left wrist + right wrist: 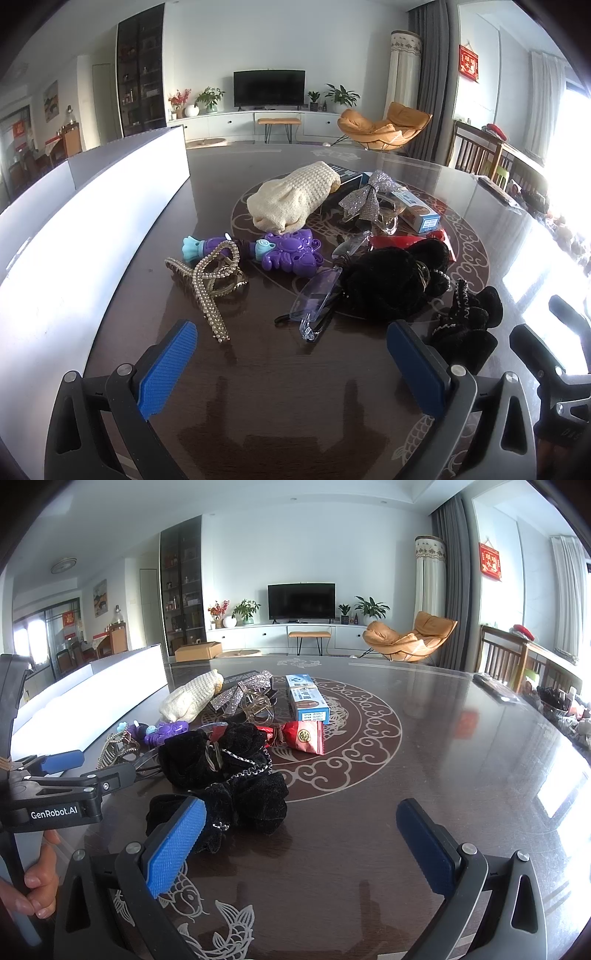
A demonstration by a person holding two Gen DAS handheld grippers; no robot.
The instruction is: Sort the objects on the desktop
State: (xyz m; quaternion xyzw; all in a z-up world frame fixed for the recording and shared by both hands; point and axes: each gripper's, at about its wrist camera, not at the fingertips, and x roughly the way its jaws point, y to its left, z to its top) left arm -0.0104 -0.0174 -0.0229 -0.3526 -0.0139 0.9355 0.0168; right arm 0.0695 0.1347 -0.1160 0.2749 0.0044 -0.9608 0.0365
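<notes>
Both grippers wide open, empty: left gripper (291, 362), right gripper (301, 834). Black velvet scrunchie (236, 805) at right's 11 o'clock, touching left pad. Soft, light, compressible; pinch bunched middle.

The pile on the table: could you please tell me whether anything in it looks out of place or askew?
The clear glasses lie tilted, one end tucked under the large black velvet bow, tangled rather than flat. Otherwise it is an unsorted heap.

glossy dark table (424, 775), velvety black scrunchie (255, 801)
</notes>
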